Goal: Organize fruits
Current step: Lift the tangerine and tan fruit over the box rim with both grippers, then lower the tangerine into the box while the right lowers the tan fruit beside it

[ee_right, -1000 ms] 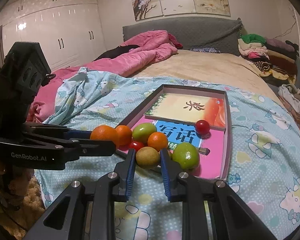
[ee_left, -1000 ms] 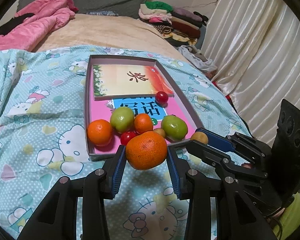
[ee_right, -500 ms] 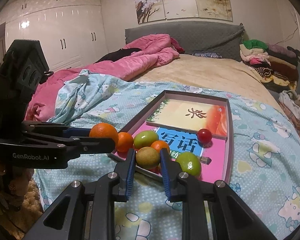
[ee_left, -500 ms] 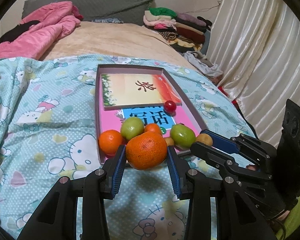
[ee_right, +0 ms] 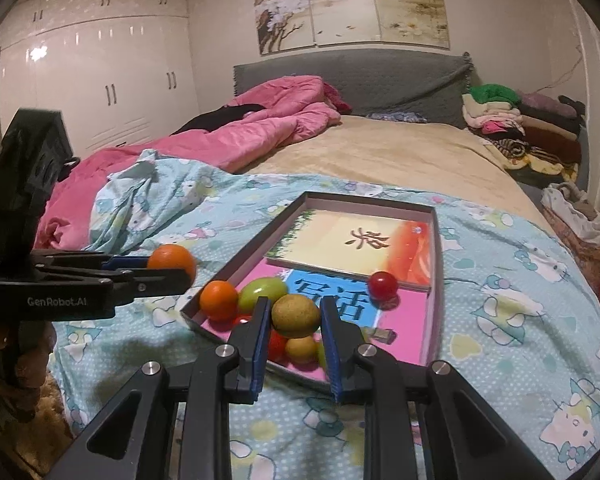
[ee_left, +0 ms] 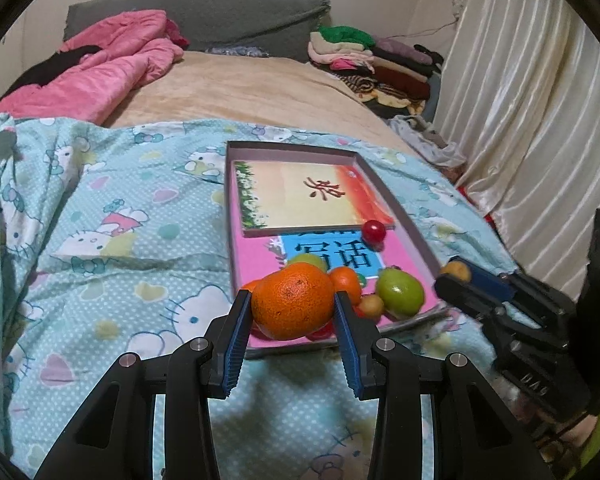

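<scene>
So you've got both hands full right now: your left hand-held gripper (ee_left: 294, 308) is clamped on a big round orange with dimpled skin (ee_left: 293, 306), its blue ribbed pads pressed on either side, and it hangs just above the near left corner of the shallow grey-rimmed cardboard tray (ee_left: 396, 204). Your right hand-held gripper (ee_right: 294, 316) is squeezed tight on a small olive-brown oval fruit (ee_right: 296, 315), held over the near end of that same tray. The tray sits on a light blue cartoon-cat bedsheet (ee_left: 112, 216) spread over the bed, not a desk. Inside it lie a pink sheet with a blue label and a cream-and-orange booklet (ee_left: 300, 198) at the far end. A small red cherry tomato (ee_right: 383, 285) rests by the booklet's near edge, well apart from the rest. The other fruit bunches at the near end: a smaller orange (ee_right: 219, 301) in the corner, a green oval fruit (ee_right: 262, 293) just beside it, another green fruit (ee_left: 400, 293) toward the right, a little yellow one (ee_right: 301, 349) and something red under your right fingers. A crumpled pink quilt (ee_right: 260, 128) lies farther up the bed.
</scene>
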Demonstrator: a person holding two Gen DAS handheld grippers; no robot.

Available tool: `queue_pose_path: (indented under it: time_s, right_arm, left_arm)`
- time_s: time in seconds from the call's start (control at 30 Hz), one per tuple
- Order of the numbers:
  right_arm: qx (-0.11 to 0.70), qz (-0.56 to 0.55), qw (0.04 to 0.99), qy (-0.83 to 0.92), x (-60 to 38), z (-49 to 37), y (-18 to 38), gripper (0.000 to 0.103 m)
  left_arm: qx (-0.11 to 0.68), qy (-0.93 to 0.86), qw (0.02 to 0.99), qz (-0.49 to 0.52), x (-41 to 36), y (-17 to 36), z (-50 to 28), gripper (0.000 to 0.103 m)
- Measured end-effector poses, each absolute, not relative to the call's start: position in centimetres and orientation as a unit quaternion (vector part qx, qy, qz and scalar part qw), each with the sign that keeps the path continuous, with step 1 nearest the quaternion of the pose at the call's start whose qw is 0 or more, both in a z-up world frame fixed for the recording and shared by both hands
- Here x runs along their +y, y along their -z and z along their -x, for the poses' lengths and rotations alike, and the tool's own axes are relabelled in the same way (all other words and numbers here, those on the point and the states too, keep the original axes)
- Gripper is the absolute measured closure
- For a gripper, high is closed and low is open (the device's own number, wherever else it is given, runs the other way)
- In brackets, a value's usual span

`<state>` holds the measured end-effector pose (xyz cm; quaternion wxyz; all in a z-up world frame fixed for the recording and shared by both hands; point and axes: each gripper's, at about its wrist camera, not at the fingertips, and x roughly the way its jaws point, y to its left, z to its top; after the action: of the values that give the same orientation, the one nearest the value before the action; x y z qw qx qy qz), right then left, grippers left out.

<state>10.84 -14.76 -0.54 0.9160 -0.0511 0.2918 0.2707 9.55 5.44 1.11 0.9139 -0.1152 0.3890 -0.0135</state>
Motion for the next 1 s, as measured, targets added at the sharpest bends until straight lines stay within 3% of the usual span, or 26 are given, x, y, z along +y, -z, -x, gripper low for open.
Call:
queue_pose_path:
  time_s: [1.0]
  right_arm:
    - [0.293, 0.033, 0.918, -0.264, -14.4, -12.7, 0.9, 0.078]
  left_arm:
    - [0.413, 0.022, 0.906, 0.087, 4.0, 1.7, -12.1, 0.061]
